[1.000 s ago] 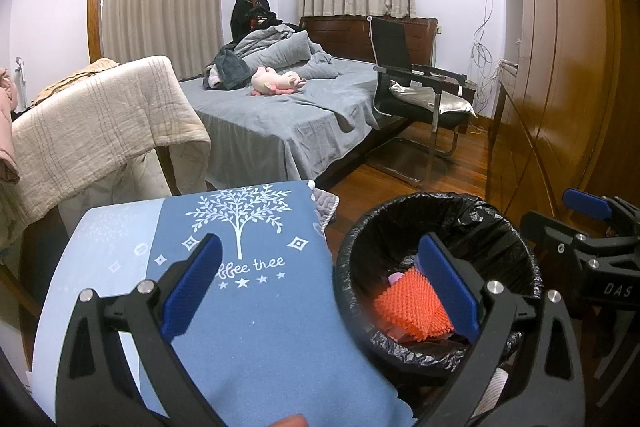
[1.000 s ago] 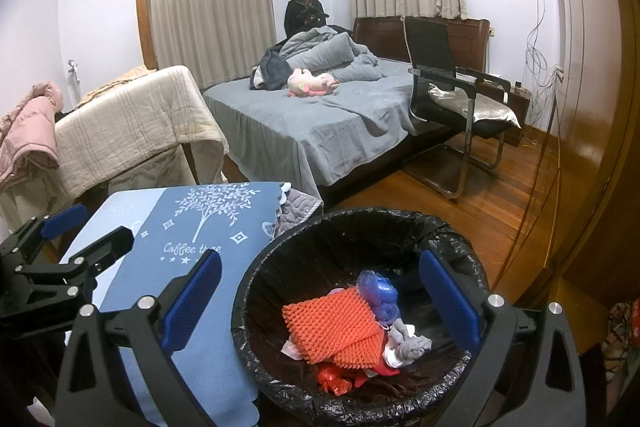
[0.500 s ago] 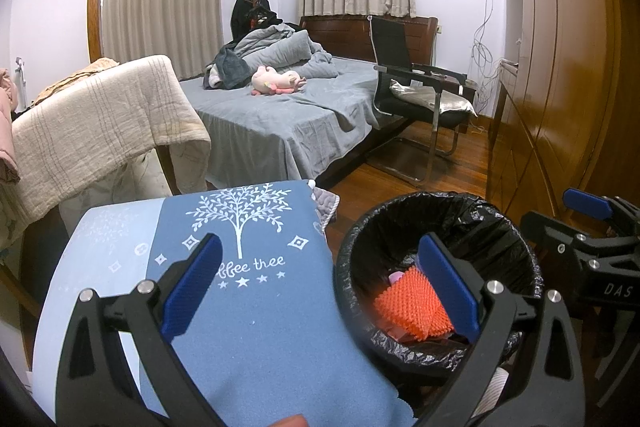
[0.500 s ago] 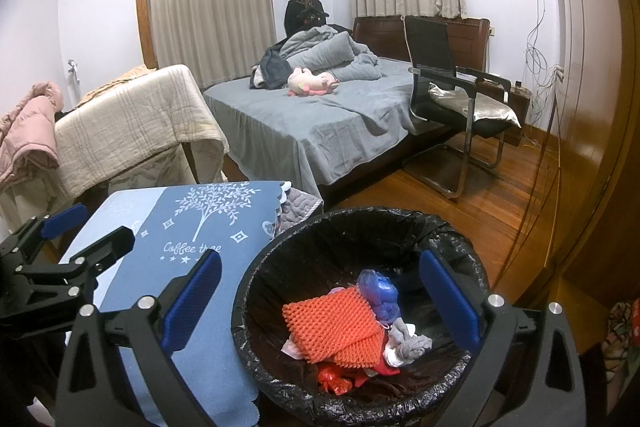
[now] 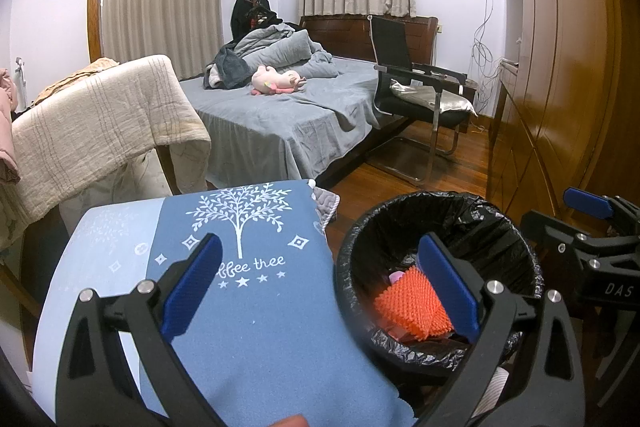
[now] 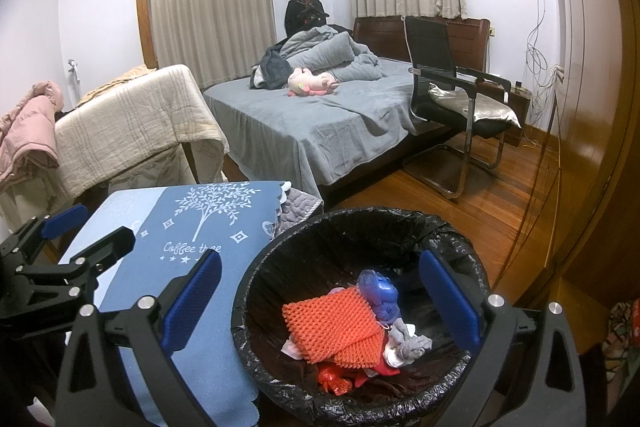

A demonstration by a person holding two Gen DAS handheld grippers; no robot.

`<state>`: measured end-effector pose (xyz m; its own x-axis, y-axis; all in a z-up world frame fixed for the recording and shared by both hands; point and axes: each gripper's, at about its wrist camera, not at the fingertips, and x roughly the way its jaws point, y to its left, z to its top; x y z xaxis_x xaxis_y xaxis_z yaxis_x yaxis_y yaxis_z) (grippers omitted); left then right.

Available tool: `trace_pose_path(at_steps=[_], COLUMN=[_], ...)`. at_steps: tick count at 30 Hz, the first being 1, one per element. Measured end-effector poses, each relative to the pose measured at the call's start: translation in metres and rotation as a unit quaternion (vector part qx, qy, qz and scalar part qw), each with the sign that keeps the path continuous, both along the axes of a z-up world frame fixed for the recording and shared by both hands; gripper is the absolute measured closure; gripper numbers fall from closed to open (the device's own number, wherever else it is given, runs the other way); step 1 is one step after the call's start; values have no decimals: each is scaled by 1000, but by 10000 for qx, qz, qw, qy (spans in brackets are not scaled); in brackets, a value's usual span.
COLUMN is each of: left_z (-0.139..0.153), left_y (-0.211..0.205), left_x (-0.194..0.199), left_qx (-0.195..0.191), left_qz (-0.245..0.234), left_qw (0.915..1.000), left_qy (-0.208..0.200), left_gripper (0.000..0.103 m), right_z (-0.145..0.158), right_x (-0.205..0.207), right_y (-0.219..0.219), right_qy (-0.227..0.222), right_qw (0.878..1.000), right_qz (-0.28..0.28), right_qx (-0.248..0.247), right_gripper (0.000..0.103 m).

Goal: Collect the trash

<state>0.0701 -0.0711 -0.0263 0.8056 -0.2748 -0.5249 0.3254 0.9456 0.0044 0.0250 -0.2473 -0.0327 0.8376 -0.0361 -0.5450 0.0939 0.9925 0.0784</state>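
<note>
I see a blue cloth-covered table (image 5: 256, 311) printed with a white tree just left of the black-lined trash bin (image 6: 360, 239), the two nearly touching; beyond them stand a grey bed (image 6: 320, 131), a black chair (image 6: 452, 95) and a blanket-draped rack (image 5: 100, 115), with a wooden wardrobe (image 5: 560, 67) along the right. My left gripper (image 5: 320, 291) hangs over the table edge with its blue pads spread wide, nothing between them; my right gripper (image 6: 320, 299) hangs above the bin, fingers likewise apart and empty. The bin stands upright, mouth up. Inside lies the orange mesh piece (image 6: 332, 327), its long side running left to right, beside a blue crumpled wad (image 6: 378, 293) and a grey-white scrap (image 6: 408, 343). Red bits beneath are half buried and hard to identify.
</note>
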Motion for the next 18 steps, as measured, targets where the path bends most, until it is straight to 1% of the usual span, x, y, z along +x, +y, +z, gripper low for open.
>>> trace_pose_path(at_steps=[18], left_z=[-4], left_y=[8], left_x=[1], left_qx=[2], left_qz=[7], left_qw=[10000], left_qy=[47], left_gripper=[7], right_z=[-1], right_x=[0], right_y=[1], right_qy=[46], right_qw=[10000], right_qz=[3], right_qx=[9], right_gripper=[6])
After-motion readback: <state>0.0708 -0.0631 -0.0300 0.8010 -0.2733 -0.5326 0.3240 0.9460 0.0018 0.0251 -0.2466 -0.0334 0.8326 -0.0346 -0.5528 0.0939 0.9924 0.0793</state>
